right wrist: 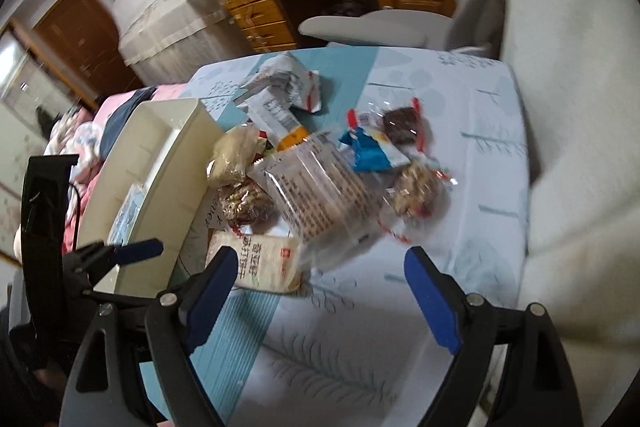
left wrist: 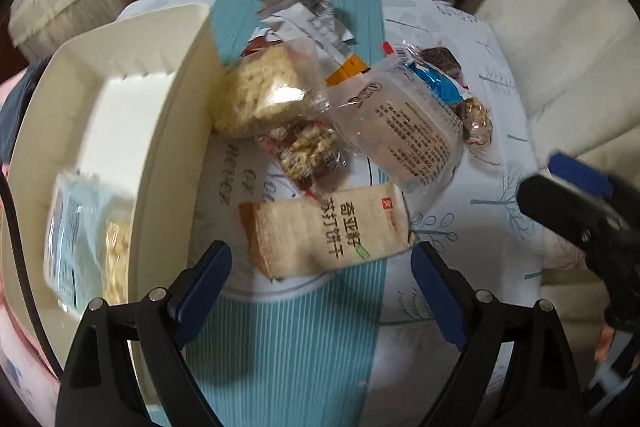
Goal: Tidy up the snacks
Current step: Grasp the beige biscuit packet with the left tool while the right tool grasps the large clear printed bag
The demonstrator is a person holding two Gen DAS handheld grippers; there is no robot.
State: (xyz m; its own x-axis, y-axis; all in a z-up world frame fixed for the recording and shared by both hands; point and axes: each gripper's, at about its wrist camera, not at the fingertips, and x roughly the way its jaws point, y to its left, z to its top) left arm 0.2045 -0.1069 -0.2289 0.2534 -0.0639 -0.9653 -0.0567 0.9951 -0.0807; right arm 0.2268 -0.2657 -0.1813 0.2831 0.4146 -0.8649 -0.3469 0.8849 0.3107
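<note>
The snack in the tray (left wrist: 104,131) is blurred: a pale blue packet (left wrist: 80,223) at 8 o'clock in the left wrist view, print unreadable. Heap details further back, at 12 o'clock, are smeared.

The snacks lie heaped on the patterned tablecloth (left wrist: 480,131), just beside the tray's right wall. The cracker packet (left wrist: 328,231) sits nearest the left gripper (left wrist: 322,291), whose jaws stand spread with nothing between them. At 1 o'clock lies a clear wrapped cake (left wrist: 408,131); a nut bar (left wrist: 308,155) and a rice cake (left wrist: 260,95) touch it.

The right gripper (right wrist: 316,291) is likewise spread and empty, above bare cloth. A blue wrapper (right wrist: 372,151) lies at 12 o'clock.

Cloth at 3 o'clock is open up to the table edge; a sofa (right wrist: 572,107) borders it.
</note>
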